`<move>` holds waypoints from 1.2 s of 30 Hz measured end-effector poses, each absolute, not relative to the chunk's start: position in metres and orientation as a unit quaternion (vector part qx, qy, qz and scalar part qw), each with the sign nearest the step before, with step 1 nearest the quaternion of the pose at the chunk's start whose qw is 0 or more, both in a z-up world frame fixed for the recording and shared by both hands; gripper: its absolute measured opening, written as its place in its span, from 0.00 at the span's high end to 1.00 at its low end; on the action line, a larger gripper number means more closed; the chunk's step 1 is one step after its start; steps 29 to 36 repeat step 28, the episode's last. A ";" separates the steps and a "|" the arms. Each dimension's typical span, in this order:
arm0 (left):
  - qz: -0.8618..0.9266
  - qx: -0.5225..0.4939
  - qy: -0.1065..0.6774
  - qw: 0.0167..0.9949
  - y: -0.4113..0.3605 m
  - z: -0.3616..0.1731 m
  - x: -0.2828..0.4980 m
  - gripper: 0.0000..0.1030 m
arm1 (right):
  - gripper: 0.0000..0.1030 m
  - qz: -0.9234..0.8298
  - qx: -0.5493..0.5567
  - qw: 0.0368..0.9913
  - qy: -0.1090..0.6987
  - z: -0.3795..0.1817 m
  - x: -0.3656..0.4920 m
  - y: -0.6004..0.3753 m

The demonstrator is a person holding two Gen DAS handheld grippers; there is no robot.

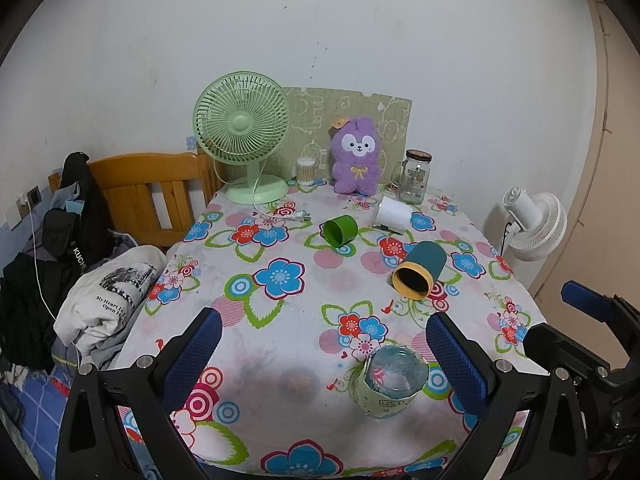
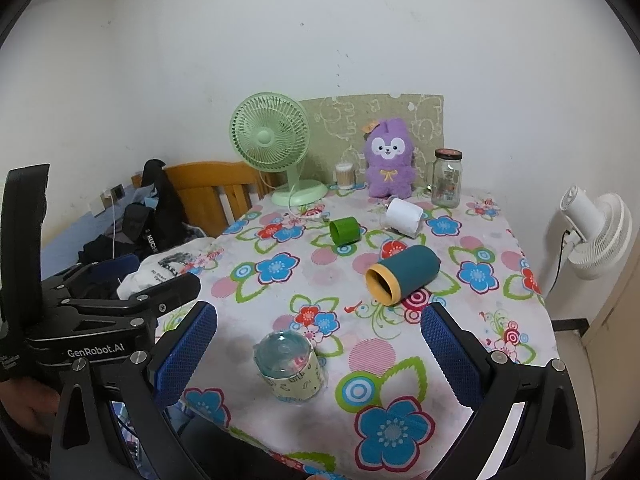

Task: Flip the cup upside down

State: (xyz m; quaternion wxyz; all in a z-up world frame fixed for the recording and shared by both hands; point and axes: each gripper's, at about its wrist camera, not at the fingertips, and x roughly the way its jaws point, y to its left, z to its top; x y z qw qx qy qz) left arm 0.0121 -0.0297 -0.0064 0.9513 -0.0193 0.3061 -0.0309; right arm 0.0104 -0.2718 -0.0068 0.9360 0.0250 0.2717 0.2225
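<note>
Left wrist view. Left gripper [image 1: 322, 350] released, blue pads spread wide, nothing between them. Glass cup [image 1: 390, 380] upright near front edge of table [image 1: 280, 368], mouth up, pale printed sleeve around lower body, just inside the right pad [image 1: 456, 364], not touching. Bare flowered cloth between cup and left pad. Teal cup [image 1: 418, 274] on its side mid-table, yellow rim toward camera, well apart from glass cup. Green cup [image 1: 340, 230] and white cup [image 1: 394, 212] also tipped over, farther back. Green fan [image 1: 242, 136], purple plush [image 1: 356, 156] and jar [image 1: 416, 176] along the wall edge. Right gripper [image 1: 584, 344] off table's right edge; spread not judged in this view. Folded shirt [image 1: 108, 300] at left edge, print partly legible: "My Heart Is", "Open"; black strap [image 1: 78, 258] marked "KUCHE", remainder cut off.

Right wrist view. Right gripper [image 2: 318, 344] slack, pads wide, empty. Glass cup [image 2: 290, 366] upright between pads, nearer the left one, close to front-left table corner [image 2: 208, 404]. Open cloth to its right up to right pad. Left gripper body [image 2: 96, 336] beside table's left edge, lettered "GenRobot.AI". Teal cup [image 2: 404, 274] lying beyond, near right pad tip.
</note>
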 end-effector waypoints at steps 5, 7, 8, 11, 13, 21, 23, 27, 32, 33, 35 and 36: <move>-0.031 -0.019 0.307 0.951 -0.030 -0.007 0.012 0.00 | 0.00 0.222 0.024 0.936 0.272 -0.006 0.011 -0.271; -0.030 -0.019 0.307 0.951 -0.030 -0.008 0.013 0.00 | 0.00 0.222 0.024 0.936 0.272 -0.006 0.011 -0.271; -0.030 -0.019 0.308 0.951 -0.030 -0.009 0.013 0.00 | 0.00 0.221 0.024 0.936 0.272 -0.007 0.011 -0.271; -0.030 -0.020 0.310 0.950 -0.029 -0.011 0.013 0.00 | 0.00 0.222 0.025 0.936 0.272 -0.007 0.011 -0.271; -0.030 -0.019 0.310 0.950 -0.029 -0.011 0.013 0.00 | 0.00 0.222 0.025 0.936 0.272 -0.007 0.012 -0.271; -0.036 -0.020 0.314 0.948 -0.029 -0.014 0.014 0.00 | 0.00 0.222 0.025 0.936 0.273 -0.008 0.012 -0.271; -0.036 -0.019 0.314 0.949 -0.030 -0.014 0.014 0.00 | 0.00 0.223 0.025 0.935 0.273 -0.008 0.012 -0.270; -0.038 -0.018 0.312 0.949 -0.030 -0.013 0.015 0.00 | 0.00 0.223 0.025 0.936 0.271 -0.010 0.013 -0.269; -0.038 -0.018 0.313 0.949 -0.030 -0.014 0.015 0.00 | 0.00 0.222 0.025 0.936 0.271 -0.010 0.013 -0.269; -0.038 -0.018 0.313 0.949 -0.030 -0.014 0.015 0.00 | 0.00 0.222 0.025 0.936 0.271 -0.010 0.013 -0.269; -0.038 -0.018 0.313 0.949 -0.030 -0.014 0.015 0.00 | 0.00 0.222 0.025 0.936 0.271 -0.010 0.013 -0.269; -0.038 -0.018 0.313 0.949 -0.030 -0.014 0.015 0.00 | 0.00 0.222 0.025 0.936 0.271 -0.010 0.013 -0.269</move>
